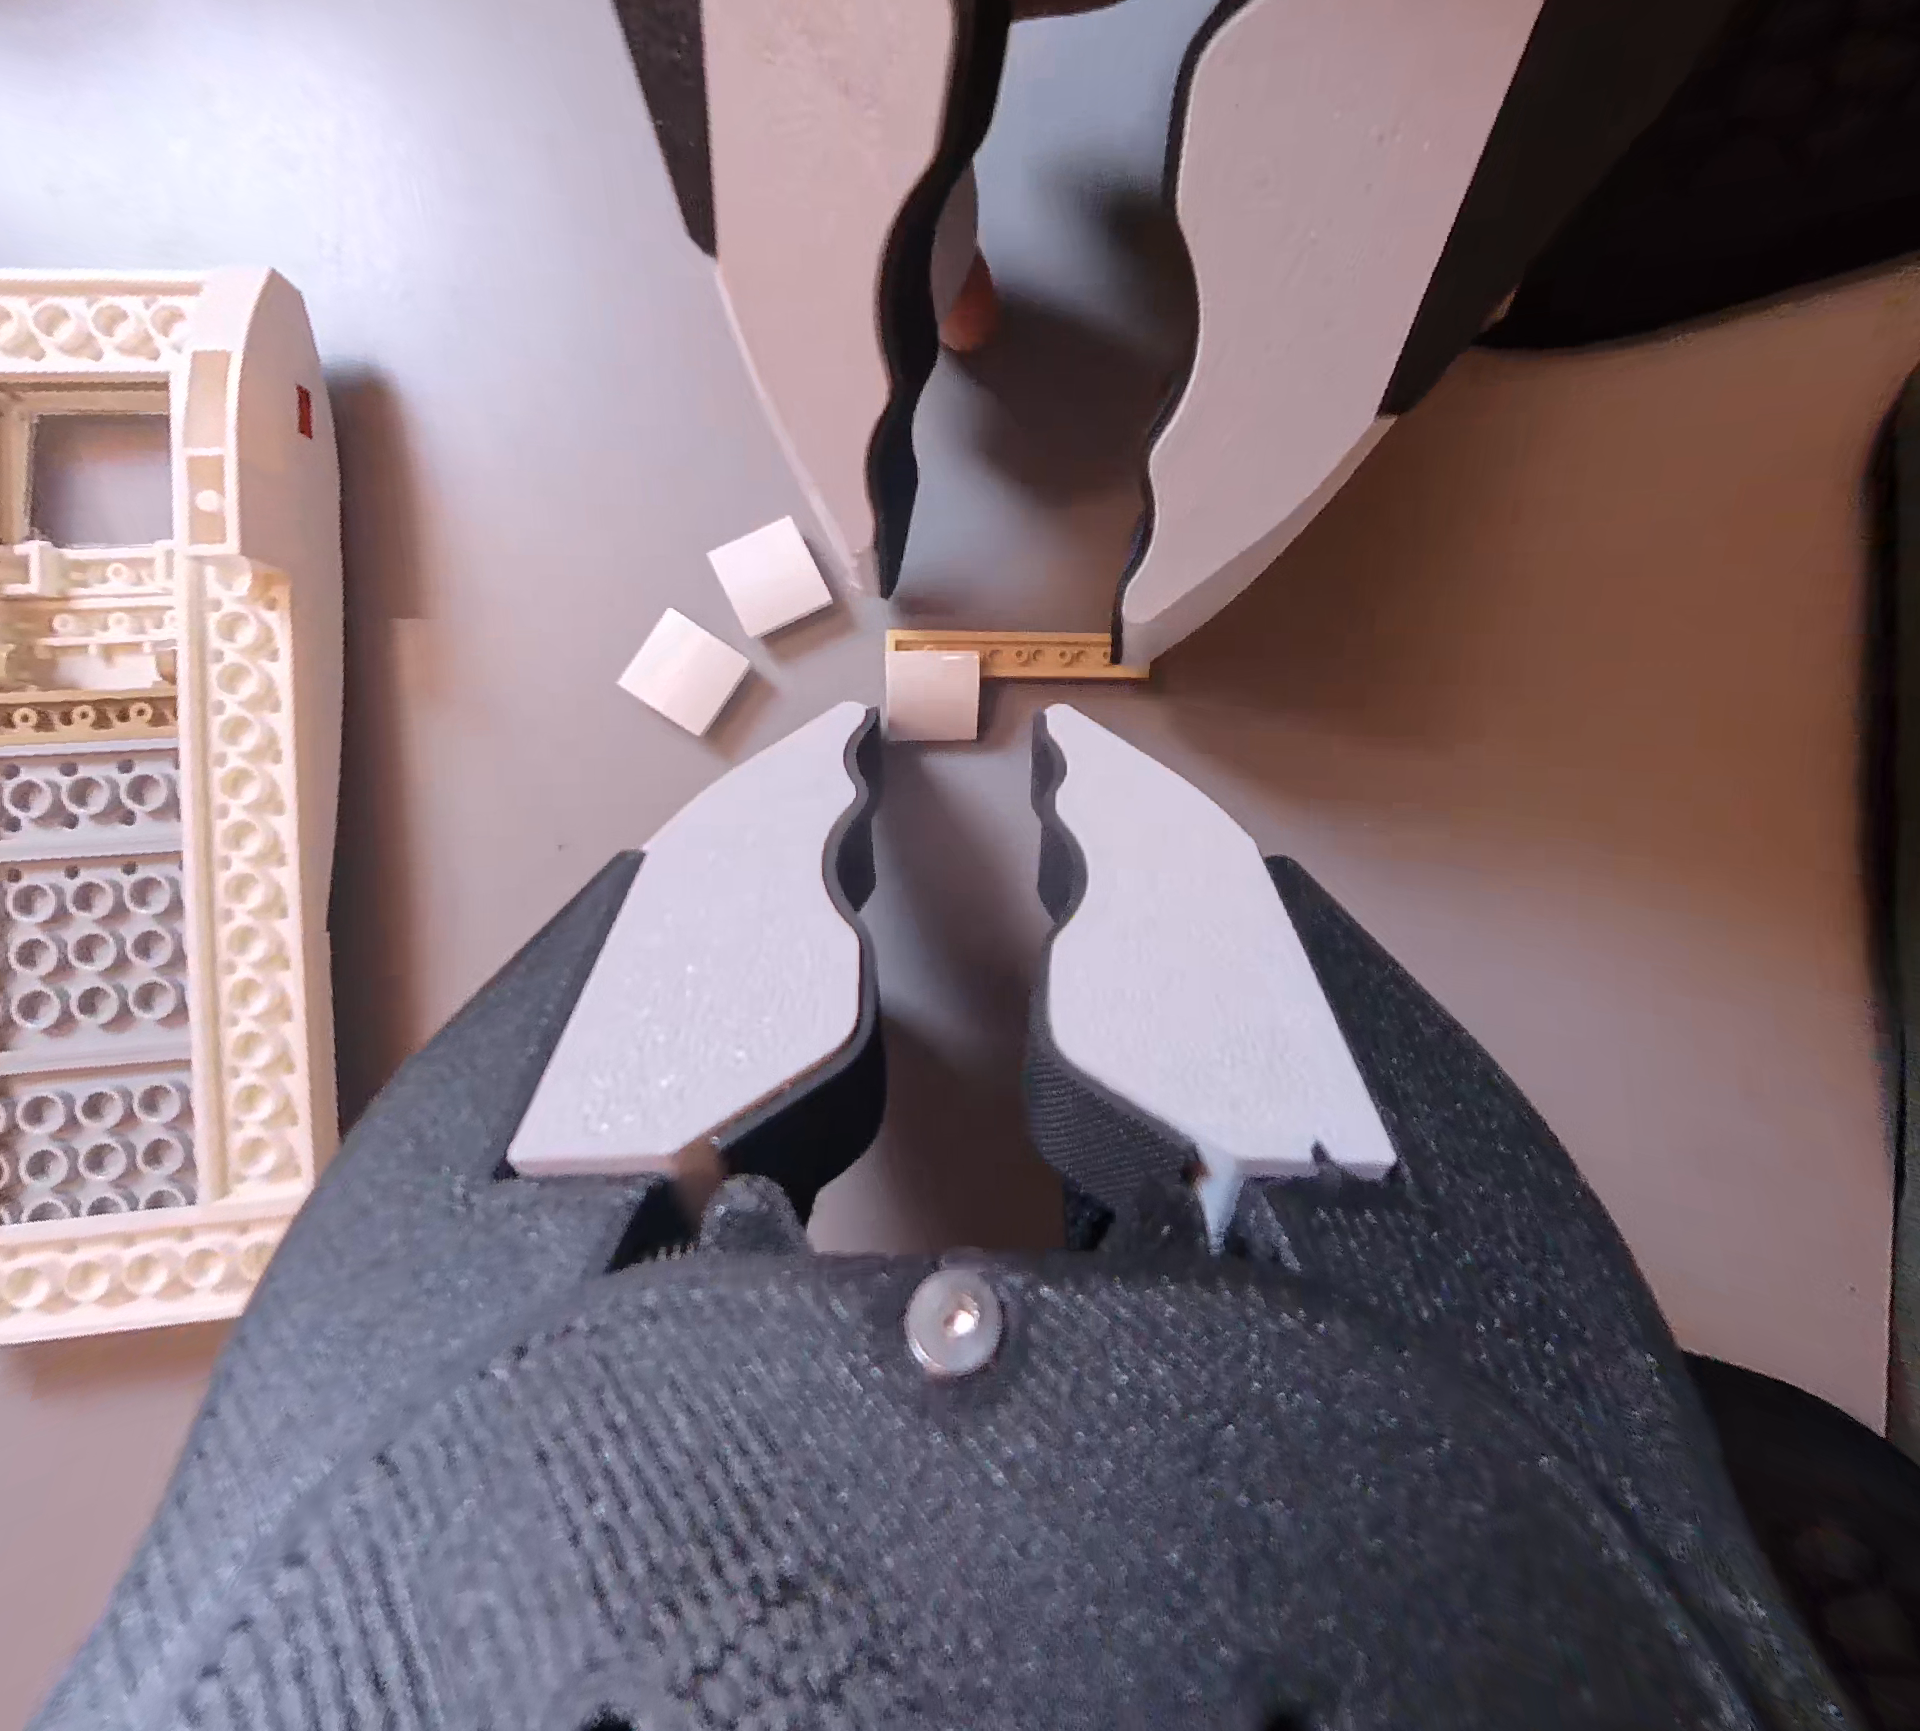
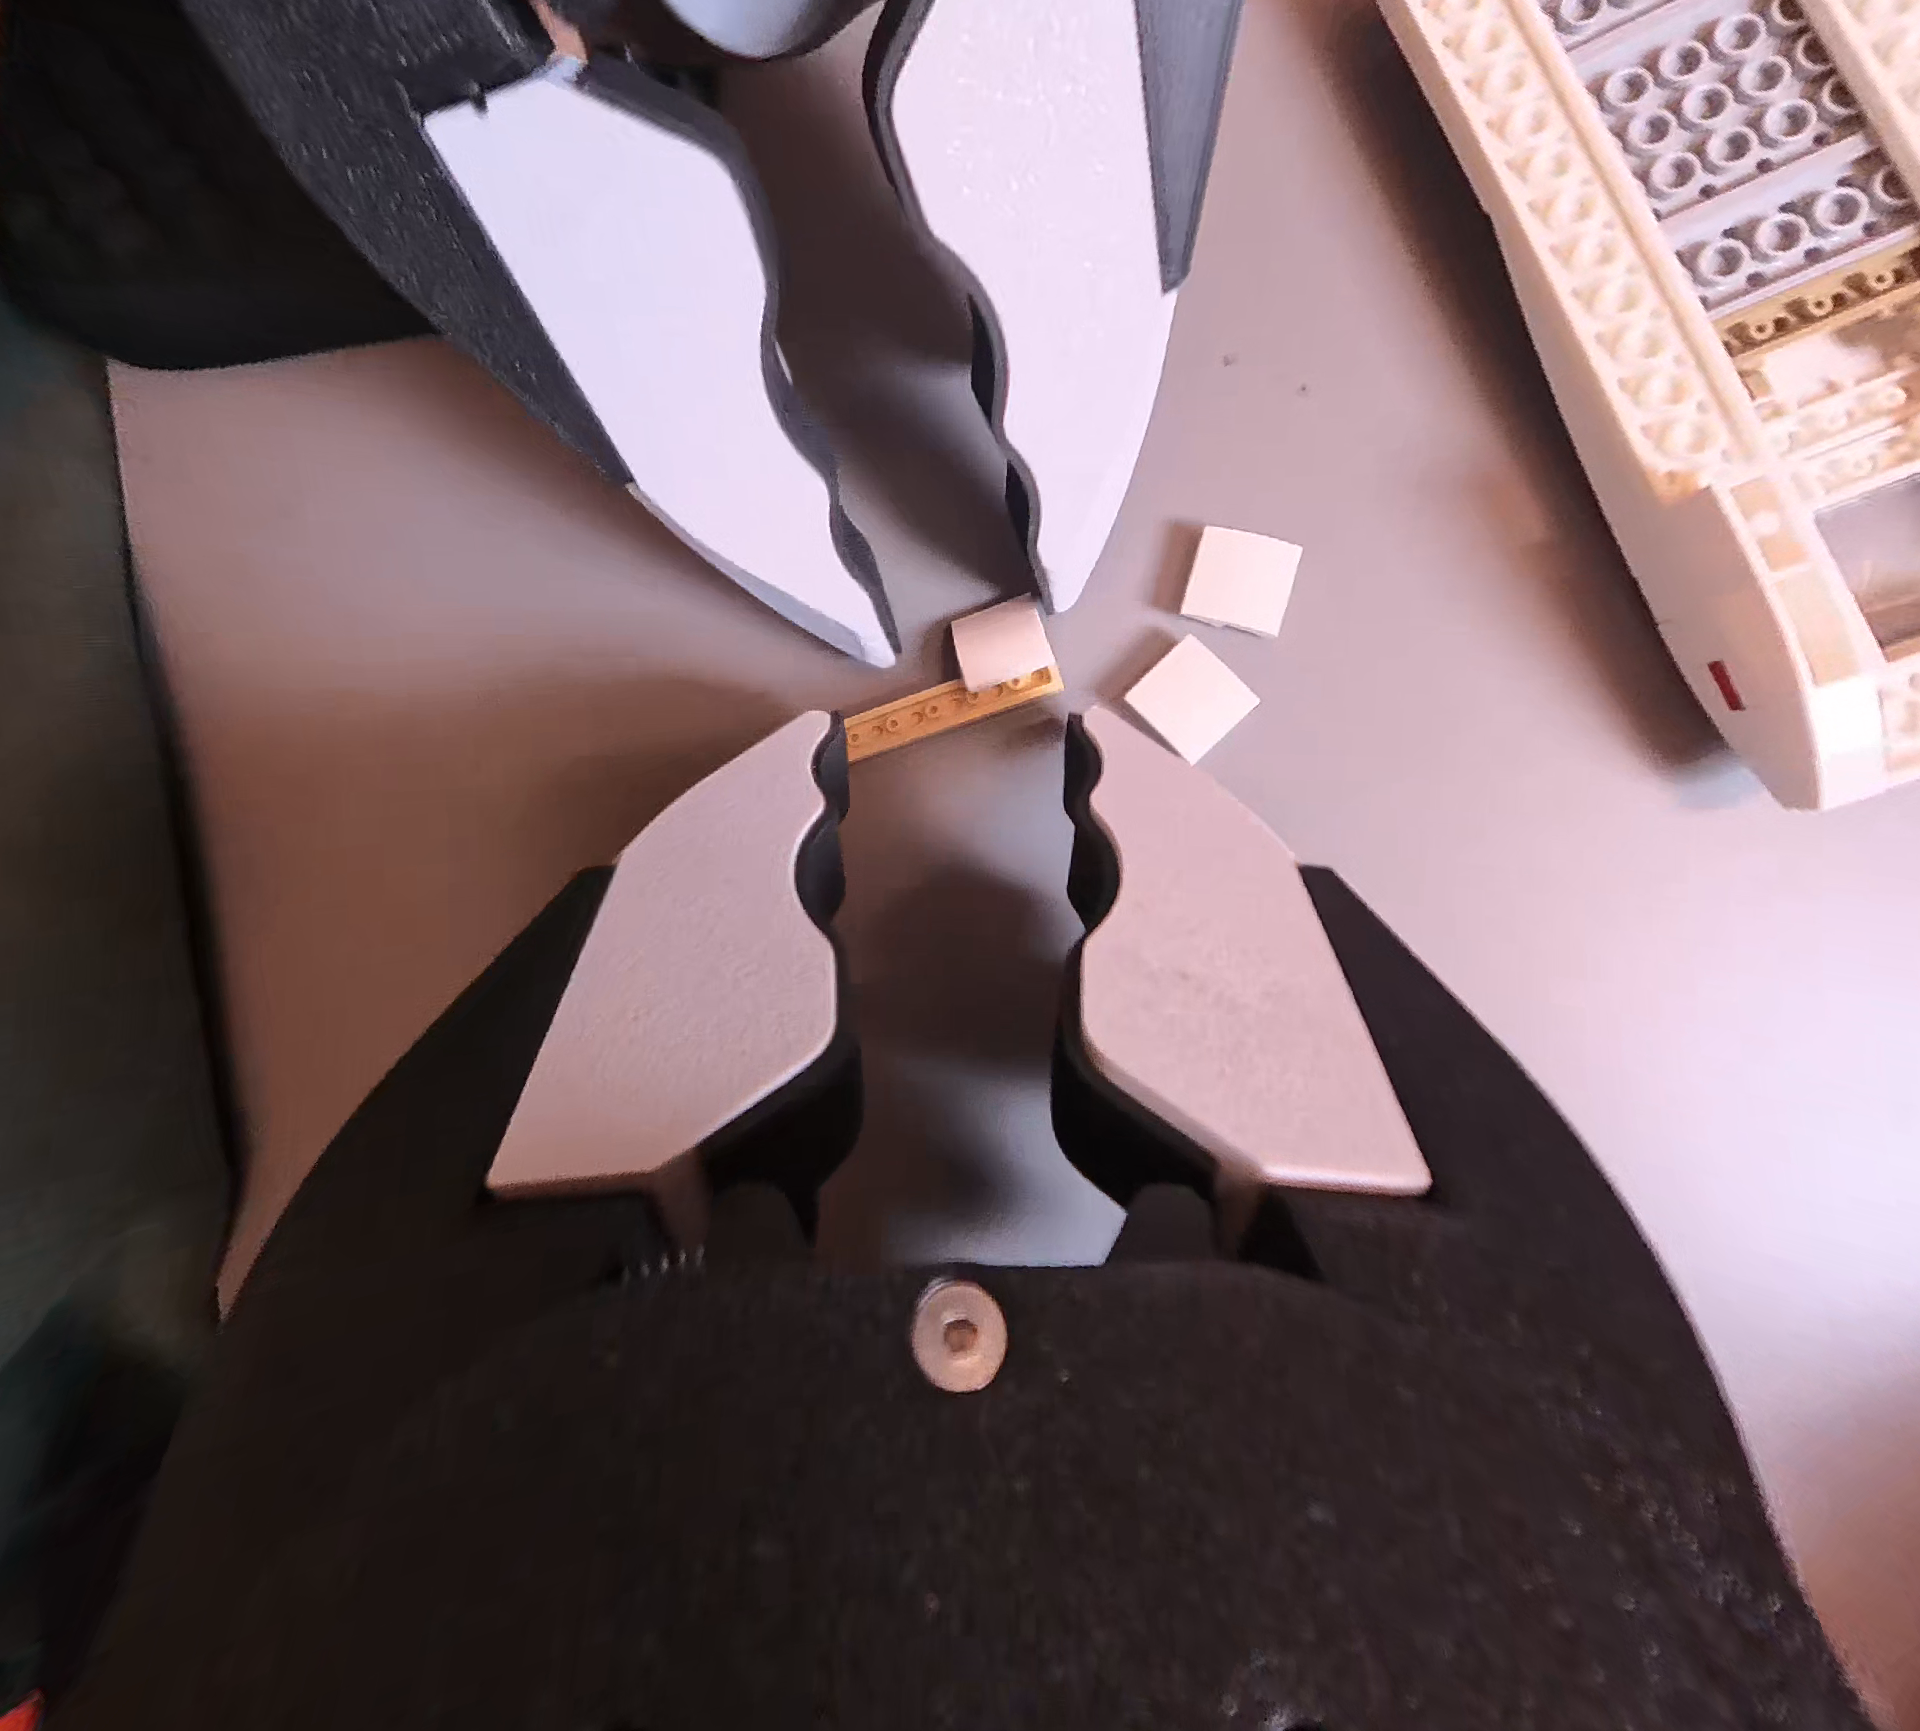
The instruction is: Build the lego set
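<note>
I am holding my left gripper (image 1: pixel 956 725) with its jaws apart and gripping nothing; its left fingertip (image 1: pixel 862 731) is sitting right against the side of a small white curved tile (image 1: pixel 932 694), while the other fingertip is standing clear. That tile is resting with one edge on the end of a tan studded strip (image 1: pixel 1049 655), which is lying flat on the grey table (image 1: pixel 520 123). My right gripper (image 2: pixel 951 731) is also gaping and empty, one fingertip (image 2: pixel 831 746) touching the strip's far end, the other just beside a loose white tile (image 2: pixel 1192 696). A second loose tile (image 2: pixel 1242 580) is lying near it, and a big white brick frame (image 2: pixel 1558 227) is sitting well apart.

I am judging the risks like this. The curved tile looks only perched, so a sideways nudge from my left fingertip could be tipping it off the strip. The strip is thin and unpinned; pushing on one end could be swinging it round. My two grippers are crowding nose to nose and could be knocking together, and my right finger could be sweeping the nearest loose tile away.
</note>
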The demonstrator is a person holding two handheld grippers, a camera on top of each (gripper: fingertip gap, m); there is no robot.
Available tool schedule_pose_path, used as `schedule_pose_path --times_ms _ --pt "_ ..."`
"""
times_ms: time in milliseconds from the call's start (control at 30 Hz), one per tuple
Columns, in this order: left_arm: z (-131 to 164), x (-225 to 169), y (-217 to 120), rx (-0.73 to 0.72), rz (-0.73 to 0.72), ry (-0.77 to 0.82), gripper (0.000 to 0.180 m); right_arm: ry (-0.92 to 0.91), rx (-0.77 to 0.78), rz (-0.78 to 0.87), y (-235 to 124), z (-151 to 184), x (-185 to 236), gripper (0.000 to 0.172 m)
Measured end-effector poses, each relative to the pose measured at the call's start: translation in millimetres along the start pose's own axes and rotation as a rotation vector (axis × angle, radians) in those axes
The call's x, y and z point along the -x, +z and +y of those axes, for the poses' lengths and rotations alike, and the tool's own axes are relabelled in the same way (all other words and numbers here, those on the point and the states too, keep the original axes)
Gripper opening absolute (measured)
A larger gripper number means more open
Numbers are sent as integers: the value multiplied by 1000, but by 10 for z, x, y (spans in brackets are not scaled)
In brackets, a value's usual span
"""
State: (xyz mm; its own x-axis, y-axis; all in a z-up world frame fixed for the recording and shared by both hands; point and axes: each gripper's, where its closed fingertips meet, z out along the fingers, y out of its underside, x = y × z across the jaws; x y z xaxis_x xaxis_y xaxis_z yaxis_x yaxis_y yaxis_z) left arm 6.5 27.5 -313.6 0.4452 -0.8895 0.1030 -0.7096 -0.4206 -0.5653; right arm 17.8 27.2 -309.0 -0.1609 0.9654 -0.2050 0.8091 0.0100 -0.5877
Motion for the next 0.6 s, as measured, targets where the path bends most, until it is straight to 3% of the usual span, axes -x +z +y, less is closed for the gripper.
schedule_pose_path --times_ms 600 --pt "8 68 -87 -50 95 -85 19 6 2 5 86 -69 107 33"
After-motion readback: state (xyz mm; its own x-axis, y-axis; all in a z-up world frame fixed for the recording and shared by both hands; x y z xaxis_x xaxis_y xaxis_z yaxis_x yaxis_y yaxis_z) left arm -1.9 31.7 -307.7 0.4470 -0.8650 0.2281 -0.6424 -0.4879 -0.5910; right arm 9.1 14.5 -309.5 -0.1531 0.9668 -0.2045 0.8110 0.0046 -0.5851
